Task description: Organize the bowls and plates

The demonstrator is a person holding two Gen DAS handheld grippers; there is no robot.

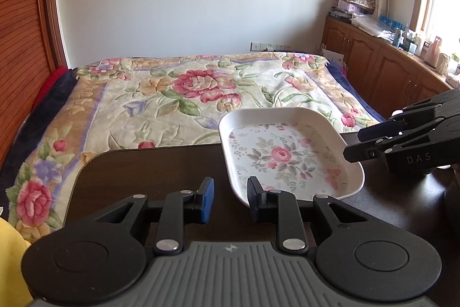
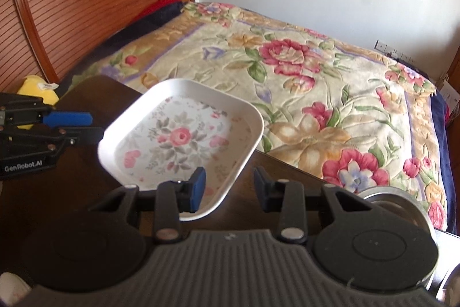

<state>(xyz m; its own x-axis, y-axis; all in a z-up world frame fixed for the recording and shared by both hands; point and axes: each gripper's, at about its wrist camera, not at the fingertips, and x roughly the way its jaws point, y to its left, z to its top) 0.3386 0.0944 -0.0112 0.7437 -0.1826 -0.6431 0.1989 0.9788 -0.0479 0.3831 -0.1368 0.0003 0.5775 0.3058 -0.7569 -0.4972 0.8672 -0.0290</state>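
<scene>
A rectangular white tray point(image 1: 290, 154) with a rose print is shown lying flat on a dark table point(image 1: 149, 171), at the edge nearest a bed covered by a floral blanket point(image 1: 172, 94).

The left gripper point(image 1: 231, 199) is held level and low over the table, pointed toward the bed. Its jaws are released, with nothing between them; the tray's near corner is seen just ahead of the right-hand jaw, and whether they touch cannot be told.

The right gripper point(image 2: 230, 184) is likewise held level, its jaws parted and empty. The tray's near corner is placed ahead of its left-hand jaw, partly behind the blue pad point(image 2: 197, 192). A metal bowl point(image 2: 399, 209) is seen beside the right-hand jaw.

Each gripper is visible to the other from the side, on opposite sides of the tray.
</scene>
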